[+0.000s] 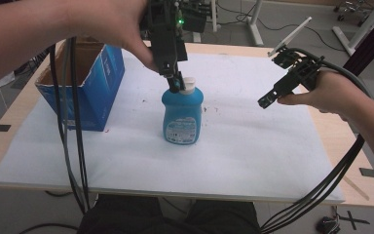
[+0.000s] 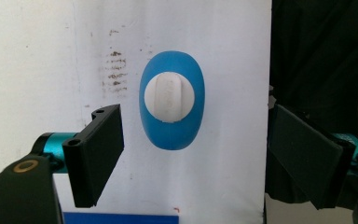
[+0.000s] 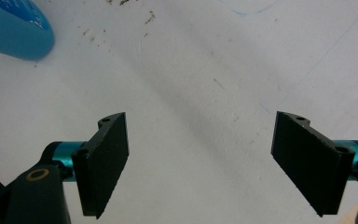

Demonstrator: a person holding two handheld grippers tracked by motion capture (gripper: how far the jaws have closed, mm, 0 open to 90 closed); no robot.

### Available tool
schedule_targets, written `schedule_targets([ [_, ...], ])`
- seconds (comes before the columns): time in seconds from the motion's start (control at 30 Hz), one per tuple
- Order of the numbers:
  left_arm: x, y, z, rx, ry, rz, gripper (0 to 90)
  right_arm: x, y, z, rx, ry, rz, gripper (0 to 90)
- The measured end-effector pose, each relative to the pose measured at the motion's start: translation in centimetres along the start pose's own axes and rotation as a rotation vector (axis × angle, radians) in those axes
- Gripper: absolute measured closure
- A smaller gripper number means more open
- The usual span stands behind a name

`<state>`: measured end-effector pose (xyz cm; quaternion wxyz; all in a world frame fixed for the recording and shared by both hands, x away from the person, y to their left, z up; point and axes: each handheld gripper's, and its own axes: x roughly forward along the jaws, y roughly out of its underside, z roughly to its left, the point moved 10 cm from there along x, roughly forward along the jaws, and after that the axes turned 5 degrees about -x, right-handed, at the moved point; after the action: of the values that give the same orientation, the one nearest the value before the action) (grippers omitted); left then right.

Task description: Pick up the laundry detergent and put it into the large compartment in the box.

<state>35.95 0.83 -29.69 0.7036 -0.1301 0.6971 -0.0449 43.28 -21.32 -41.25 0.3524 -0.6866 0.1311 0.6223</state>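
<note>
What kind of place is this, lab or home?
Probably a lab or workshop: a table under a white sheet, bundled cables, and wheeled equipment stands behind. A blue bottle and box serve as props.

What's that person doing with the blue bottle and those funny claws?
A person holds a claw in each hand over a table covered with a white sheet. The left claw points straight down over the white cap of the blue bottle, its jaws wide open and not touching it. The bottle stands upright on the sheet. The right claw hangs off to the side, open and holding nothing. An open blue cardboard box sits on the left of the table.
</note>
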Motion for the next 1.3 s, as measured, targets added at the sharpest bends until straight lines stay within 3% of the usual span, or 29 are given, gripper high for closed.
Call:
schedule_targets([
  [1.03, 4.6, 0.9, 2.3, -0.045, 0.009, 0.012, 18.1, 0.5, 0.4, -0.4, 0.016, -0.008, -0.019, 18.3],
  [1.3, 5.8, 0.6, 1.8, -0.029, 0.033, 0.033, 18.1, 0.5, 0.4, -0.4, 0.017, -0.008, -0.023, 18.3],
])
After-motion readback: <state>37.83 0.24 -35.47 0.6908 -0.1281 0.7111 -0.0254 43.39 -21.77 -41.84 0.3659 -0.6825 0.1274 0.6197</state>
